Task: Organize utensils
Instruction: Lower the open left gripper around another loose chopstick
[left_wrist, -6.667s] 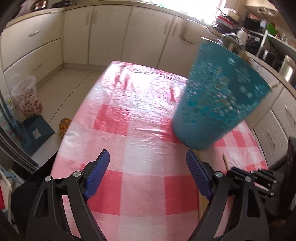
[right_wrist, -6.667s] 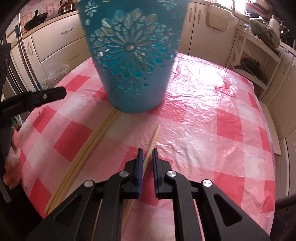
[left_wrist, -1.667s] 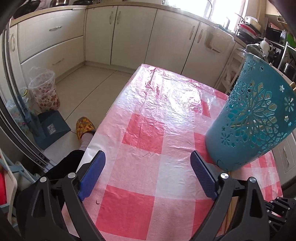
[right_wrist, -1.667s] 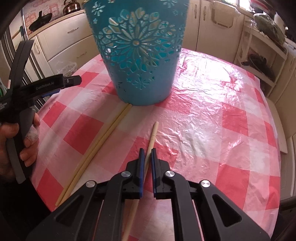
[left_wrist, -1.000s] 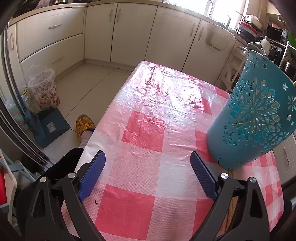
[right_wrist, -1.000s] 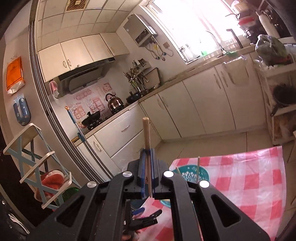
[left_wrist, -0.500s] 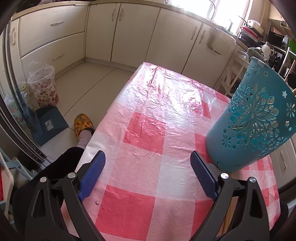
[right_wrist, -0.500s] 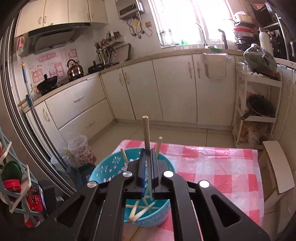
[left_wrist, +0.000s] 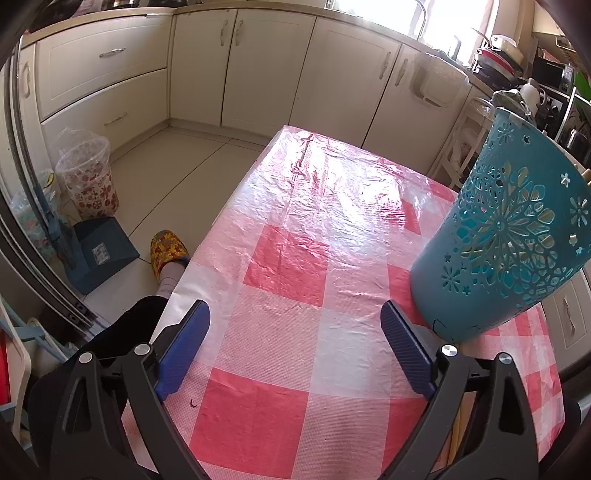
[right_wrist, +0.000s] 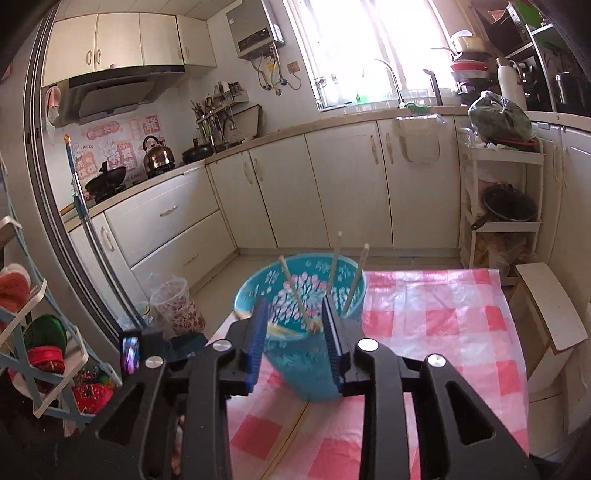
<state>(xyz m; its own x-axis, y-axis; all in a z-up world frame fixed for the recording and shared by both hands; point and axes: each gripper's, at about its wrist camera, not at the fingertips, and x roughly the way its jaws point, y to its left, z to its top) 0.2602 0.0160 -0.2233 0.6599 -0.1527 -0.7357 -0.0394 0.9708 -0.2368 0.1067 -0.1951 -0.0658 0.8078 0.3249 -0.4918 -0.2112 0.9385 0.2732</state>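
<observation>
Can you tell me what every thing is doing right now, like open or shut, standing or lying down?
Left gripper: open, holding nothing.
Right gripper: open, empty, above the basket.
Basket: upright on the table, with chopsticks inside.
Chopsticks in basket: leaning, tips poking over the rim.
Chopsticks on table: lying flat by the basket.
Tablecloth: spread out, wrinkled.

Cream cabinets (right_wrist: 347, 192) along walls, bright window (right_wrist: 354, 48) over sink, pale tiled floor (left_wrist: 173, 162).

teal flower-cutout basket (left_wrist: 509, 240) | red-white checked tablecloth (left_wrist: 295, 266) | pale chopsticks (right_wrist: 334, 266) | blue claw pads (left_wrist: 184, 347)
</observation>
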